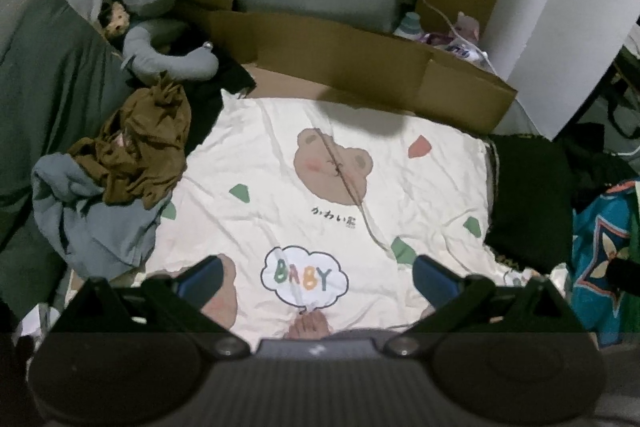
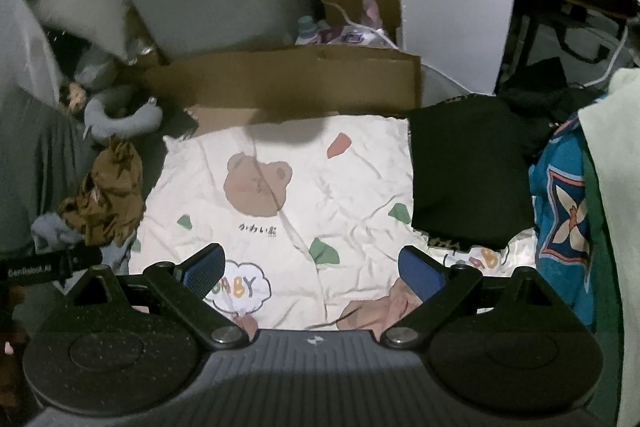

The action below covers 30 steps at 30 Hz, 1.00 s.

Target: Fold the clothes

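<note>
- A lived-in room of a home, cluttered and dim.
- The landmark is a cream bear-print sheet spread flat, marked "BABY".
- Left of it: crumpled brown garment, grey-blue garment, a stuffed toy.
- Behind it: a cardboard box holding bottles.
- Right of it: a folded black garment and teal patterned fabric.

Dim, soft-focus fisheye views with black vignetted corners; the pale sheet brightest, edges bent
</note>
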Each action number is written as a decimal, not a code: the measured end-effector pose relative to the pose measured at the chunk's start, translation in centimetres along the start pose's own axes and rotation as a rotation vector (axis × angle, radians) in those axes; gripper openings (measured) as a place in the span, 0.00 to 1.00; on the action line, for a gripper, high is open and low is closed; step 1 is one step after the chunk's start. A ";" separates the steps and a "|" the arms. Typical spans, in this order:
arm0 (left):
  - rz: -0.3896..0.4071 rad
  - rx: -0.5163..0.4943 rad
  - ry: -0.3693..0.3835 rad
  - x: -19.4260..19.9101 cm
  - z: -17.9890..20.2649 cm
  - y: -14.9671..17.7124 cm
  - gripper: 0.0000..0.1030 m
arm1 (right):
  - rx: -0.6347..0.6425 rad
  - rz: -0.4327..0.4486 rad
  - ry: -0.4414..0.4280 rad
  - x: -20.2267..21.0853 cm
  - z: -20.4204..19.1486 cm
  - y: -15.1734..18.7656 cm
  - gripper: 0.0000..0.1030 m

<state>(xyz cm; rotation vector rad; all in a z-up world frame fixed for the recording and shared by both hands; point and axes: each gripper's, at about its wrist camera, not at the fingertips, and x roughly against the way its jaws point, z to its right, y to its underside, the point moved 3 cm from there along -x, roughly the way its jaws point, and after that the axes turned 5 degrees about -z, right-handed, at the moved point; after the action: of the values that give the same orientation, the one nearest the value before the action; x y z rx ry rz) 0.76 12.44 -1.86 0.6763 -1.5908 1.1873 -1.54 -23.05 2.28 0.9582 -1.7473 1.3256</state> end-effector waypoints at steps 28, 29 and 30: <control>-0.020 -0.044 -0.051 -1.0 1.1 0.6 0.99 | 0.051 -0.035 -0.041 -0.2 -0.7 1.6 0.94; -0.017 -0.047 -0.054 -0.9 1.1 0.7 0.99 | 0.048 -0.037 -0.043 -0.2 -0.6 1.5 0.94; -0.013 -0.049 -0.058 -0.9 1.2 0.7 0.99 | 0.045 -0.039 -0.044 -0.2 -0.6 1.5 0.94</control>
<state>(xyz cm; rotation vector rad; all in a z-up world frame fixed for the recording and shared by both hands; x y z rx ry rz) 0.01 11.49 -2.98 0.6937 -1.6563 1.1245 -2.73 -22.18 1.55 1.0487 -1.7289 1.3330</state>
